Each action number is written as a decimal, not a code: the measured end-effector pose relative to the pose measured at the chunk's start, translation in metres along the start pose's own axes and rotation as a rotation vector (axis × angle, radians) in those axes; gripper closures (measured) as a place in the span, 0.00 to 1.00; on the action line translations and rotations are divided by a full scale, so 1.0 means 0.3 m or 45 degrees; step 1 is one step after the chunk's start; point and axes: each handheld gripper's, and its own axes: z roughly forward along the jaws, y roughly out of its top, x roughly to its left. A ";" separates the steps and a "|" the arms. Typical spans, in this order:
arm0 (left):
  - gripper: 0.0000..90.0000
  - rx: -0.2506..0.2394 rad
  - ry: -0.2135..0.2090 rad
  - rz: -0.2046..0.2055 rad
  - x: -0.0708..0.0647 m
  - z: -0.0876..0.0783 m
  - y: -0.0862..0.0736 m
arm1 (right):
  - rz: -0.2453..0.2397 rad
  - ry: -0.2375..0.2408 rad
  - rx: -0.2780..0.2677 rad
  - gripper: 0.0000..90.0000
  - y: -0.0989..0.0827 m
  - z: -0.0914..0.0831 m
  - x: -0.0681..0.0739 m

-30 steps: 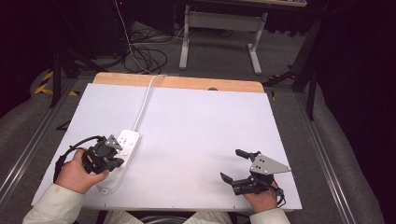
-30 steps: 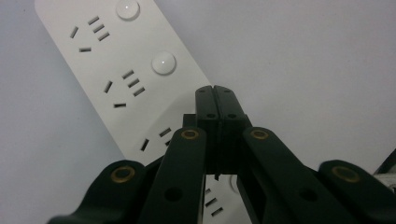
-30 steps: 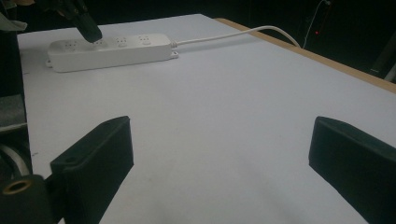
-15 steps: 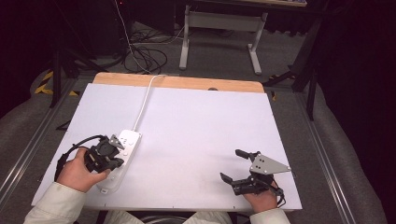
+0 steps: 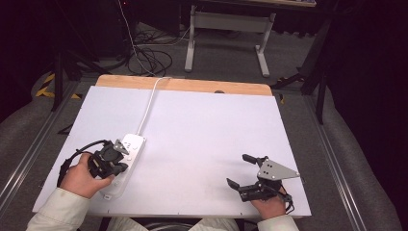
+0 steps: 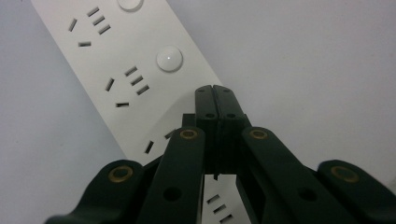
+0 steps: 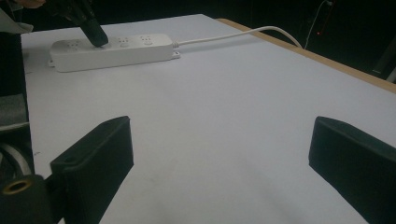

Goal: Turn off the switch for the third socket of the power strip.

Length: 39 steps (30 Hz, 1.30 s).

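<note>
On my L, the left gripper [image 5: 117,153], jaws pressed together, sits over the white power strip [image 5: 126,161] near the table's [image 5: 207,125] L edge, its cord [image 5: 148,105] running back, w/ round buttons [image 6: 169,58] clear close-up, while the right gripper [image 5: 243,172] rests spread wide, well apart.

Even overhead light on the white table [image 5: 216,134]; surroundings dark toward 12 o'clock. Near jaws blur softly; shadows faint.
</note>
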 end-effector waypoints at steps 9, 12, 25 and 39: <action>1.00 -0.006 0.024 0.004 -0.009 0.007 -0.005 | -0.001 -0.003 0.001 0.08 0.000 -0.001 0.000; 1.00 -0.011 0.025 -0.007 -0.010 0.007 -0.006 | 0.004 -0.003 0.001 0.08 0.000 -0.002 0.001; 1.00 -0.010 0.078 -0.034 -0.030 0.009 -0.005 | -0.003 -0.006 -0.009 0.08 0.001 -0.004 0.002; 1.00 -0.021 0.103 -0.060 -0.037 0.013 -0.002 | -0.005 0.000 -0.007 0.08 0.001 -0.005 0.002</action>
